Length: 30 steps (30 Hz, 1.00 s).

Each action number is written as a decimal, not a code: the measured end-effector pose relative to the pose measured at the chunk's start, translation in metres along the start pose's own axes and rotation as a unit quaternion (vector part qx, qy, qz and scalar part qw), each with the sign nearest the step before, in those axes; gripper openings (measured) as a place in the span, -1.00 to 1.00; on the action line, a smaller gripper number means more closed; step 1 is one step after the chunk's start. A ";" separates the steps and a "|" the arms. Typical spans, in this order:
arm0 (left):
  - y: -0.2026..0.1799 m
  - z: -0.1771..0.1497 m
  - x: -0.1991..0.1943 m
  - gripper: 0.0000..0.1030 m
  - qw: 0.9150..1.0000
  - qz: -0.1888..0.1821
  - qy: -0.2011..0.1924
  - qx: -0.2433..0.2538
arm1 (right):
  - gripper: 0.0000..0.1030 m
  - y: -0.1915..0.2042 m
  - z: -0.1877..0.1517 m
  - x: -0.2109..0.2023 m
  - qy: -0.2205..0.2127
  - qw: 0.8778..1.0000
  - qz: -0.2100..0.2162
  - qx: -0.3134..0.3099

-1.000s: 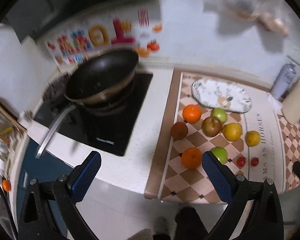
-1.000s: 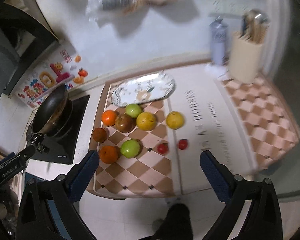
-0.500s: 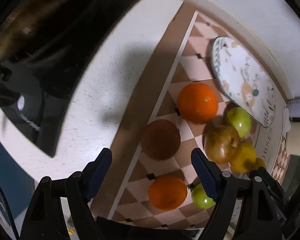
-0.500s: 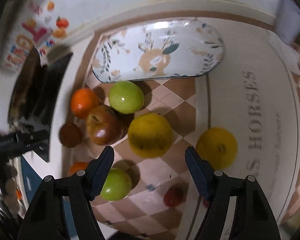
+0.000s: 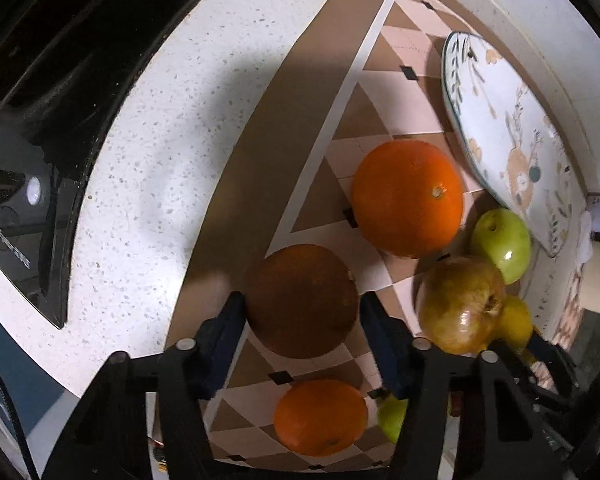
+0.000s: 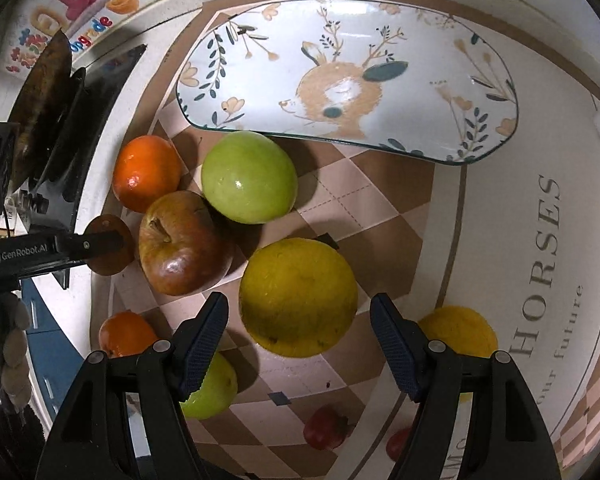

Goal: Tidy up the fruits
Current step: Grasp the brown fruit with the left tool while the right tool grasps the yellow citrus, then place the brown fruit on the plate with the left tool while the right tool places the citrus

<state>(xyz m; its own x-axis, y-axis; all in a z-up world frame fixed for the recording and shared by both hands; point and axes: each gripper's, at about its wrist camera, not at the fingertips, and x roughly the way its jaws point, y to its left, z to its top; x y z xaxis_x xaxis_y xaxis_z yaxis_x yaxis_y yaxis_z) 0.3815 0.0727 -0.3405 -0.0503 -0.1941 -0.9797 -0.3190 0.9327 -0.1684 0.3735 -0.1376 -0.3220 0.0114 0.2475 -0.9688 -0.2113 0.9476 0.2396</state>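
The brown fruit [image 5: 302, 300] lay on the checkered mat [image 5: 384, 120] near its left edge, between the pads of the left claw [image 5: 300, 312]. Its jaws had just been closing, and both pads looked to be at the skin, apparently a side grip for lifting. The yellow fruit [image 6: 298, 296] sat mid-mat, flanked by the right claw [image 6: 300, 332], which stood open with a gap on each side, seemingly lined up to pinch it across the middle. Oranges, green apples and a reddish apple [image 6: 180, 244] crowded close by. The patterned plate [image 6: 480, 60] lay empty behind them on the counter [image 5: 148, 168], likely the destination.
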 end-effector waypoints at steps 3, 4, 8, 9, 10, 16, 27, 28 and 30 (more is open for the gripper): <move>0.000 -0.005 -0.001 0.05 1.000 -0.003 -0.006 -0.001 | 0.38 0.000 0.002 0.007 0.007 1.000 0.001 -0.002; 0.000 -0.006 -0.001 0.05 1.000 -0.002 -0.008 -0.001 | 0.34 0.000 0.003 0.009 0.010 1.000 0.002 -0.002; -0.004 -0.008 0.000 0.03 1.000 0.006 -0.014 0.002 | 0.28 0.000 0.004 0.009 0.000 1.000 0.005 -0.005; -0.006 -0.009 -0.002 0.03 1.000 0.007 -0.015 0.003 | 0.28 0.000 0.004 0.009 -0.001 1.000 0.005 -0.005; -0.007 -0.012 -0.007 0.03 1.000 0.007 -0.018 0.004 | 0.27 0.000 0.005 0.009 -0.003 1.000 0.005 -0.002; -0.037 -0.022 -0.052 0.03 0.998 -0.015 -0.052 0.029 | 0.27 -0.010 0.003 -0.015 -0.021 0.999 0.029 0.026; -0.139 0.071 -0.095 0.03 0.990 -0.045 -0.093 0.101 | 0.27 -0.047 0.079 -0.072 -0.100 0.993 0.022 0.057; -0.145 0.085 -0.086 0.03 0.991 -0.042 -0.081 0.102 | 0.27 -0.049 0.088 -0.070 -0.100 0.993 0.014 0.056; -0.158 0.108 -0.065 0.03 0.993 -0.038 -0.061 0.098 | 0.27 -0.056 0.108 -0.062 -0.097 0.994 -0.001 0.055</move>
<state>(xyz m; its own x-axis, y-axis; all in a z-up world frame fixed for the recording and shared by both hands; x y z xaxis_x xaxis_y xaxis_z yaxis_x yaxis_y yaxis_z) 0.5371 -0.0288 -0.2617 0.0854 -0.2392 -0.9672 -0.1267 0.9603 -0.2487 0.4897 -0.1845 -0.2685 0.2018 0.2695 -0.9416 -0.1037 0.9619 0.2531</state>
